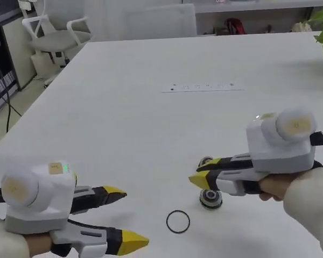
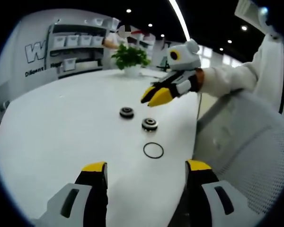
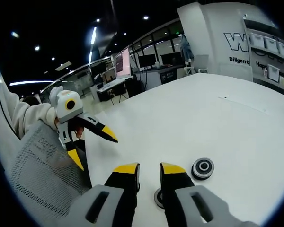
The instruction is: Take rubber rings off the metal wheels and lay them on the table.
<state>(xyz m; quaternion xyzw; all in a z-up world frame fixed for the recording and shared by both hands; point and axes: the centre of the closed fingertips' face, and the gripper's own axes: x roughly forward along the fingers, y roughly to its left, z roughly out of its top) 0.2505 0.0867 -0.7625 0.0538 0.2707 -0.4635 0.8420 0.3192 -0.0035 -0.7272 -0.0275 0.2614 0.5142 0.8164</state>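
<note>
one rubber ring lies on the table, both grippers hold nothing

in the head view the white table (image 1: 151, 107) fills most of the frame. the rubber ring (image 1: 178, 221) lies flat on it at the lower centre, a thin black circle, apart from both grippers. just to the upper right of it stands one metal wheel (image 1: 210, 198). a second wheel (image 1: 205, 161) is partly hidden behind the right gripper (image 1: 200, 173) at the right of the frame. the jaws of this gripper are close together with only a narrow gap, and i see nothing between them. the left gripper (image 1: 130, 215) is at the lower left, its jaws wide apart and empty.

in the left gripper view the left gripper (image 2: 146, 166) rises from the bottom edge. the rubber ring (image 2: 153, 150) lies just above the space between its tips. the two wheels (image 2: 149, 124) (image 2: 127, 112) stand further up, near the centre. the right gripper (image 2: 156, 97) hangs above them. a green plant (image 2: 130, 56) stands at the far end of the table.

in the right gripper view the right gripper (image 3: 150, 169) is at the bottom. one wheel (image 3: 202, 168) stands just to the right of its jaws. the other wheel (image 3: 158, 197) is half covered by the right jaw. the left gripper (image 3: 95, 150) shows at the left, in front of a mesh chair back (image 3: 42, 161).
</note>
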